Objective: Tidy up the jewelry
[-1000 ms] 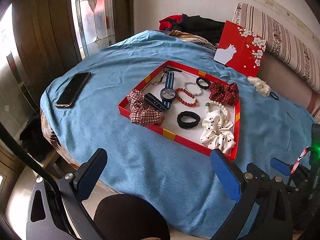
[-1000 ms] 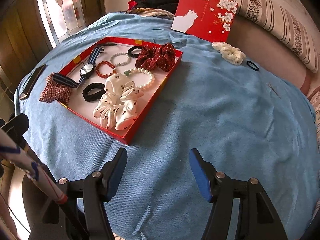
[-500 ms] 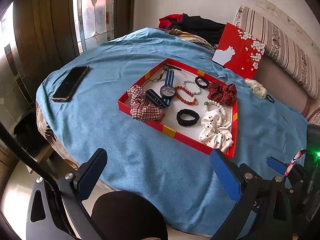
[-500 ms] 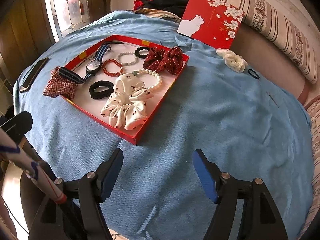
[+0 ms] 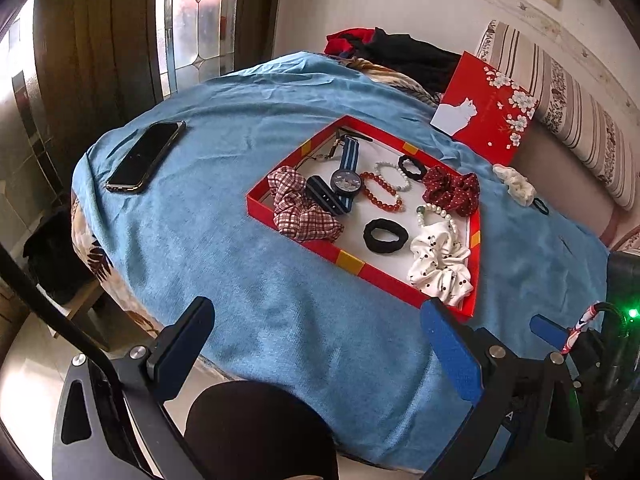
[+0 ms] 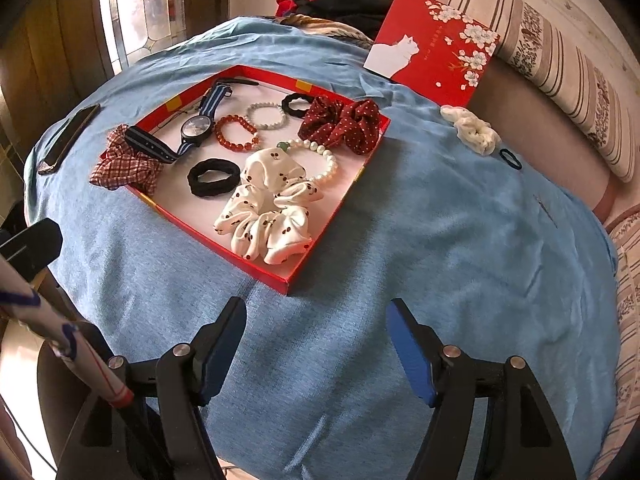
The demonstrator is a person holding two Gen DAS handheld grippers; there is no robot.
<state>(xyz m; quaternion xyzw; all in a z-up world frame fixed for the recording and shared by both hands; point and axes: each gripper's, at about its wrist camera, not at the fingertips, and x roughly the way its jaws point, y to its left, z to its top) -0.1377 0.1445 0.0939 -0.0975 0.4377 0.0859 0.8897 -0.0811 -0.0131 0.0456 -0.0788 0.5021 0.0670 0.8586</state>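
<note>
A red tray (image 6: 224,246) lies on the blue cloth (image 6: 440,240) and holds a white cherry-print scrunchie (image 6: 268,216), a black hair tie (image 6: 214,178), a pearl bracelet (image 6: 320,156), a red bead bracelet (image 6: 236,132), a striped-strap watch (image 6: 196,128) and a dark red dotted scrunchie (image 6: 340,120). A plaid scrunchie (image 6: 124,160) hangs over the tray's left corner. Outside it, far right, lie a white scrunchie (image 6: 472,128) and a small dark hair tie (image 6: 510,159). My right gripper (image 6: 316,308) hovers open and empty, short of the tray's near corner. My left gripper (image 5: 316,312) is wide open over the cloth's near edge, in front of the tray (image 5: 352,260).
A phone (image 5: 146,156) rests on the cloth at the left. The red lid with a white cat (image 6: 436,52) leans at the back against a striped cushion (image 6: 560,60). Dark clothes (image 6: 336,0) are piled behind. The cloth drops off at the near edge.
The right gripper's jaws have spread a little wider, and the tray has slid rightward in its view. The left view has drawn back slightly; its jaws stay wide.
</note>
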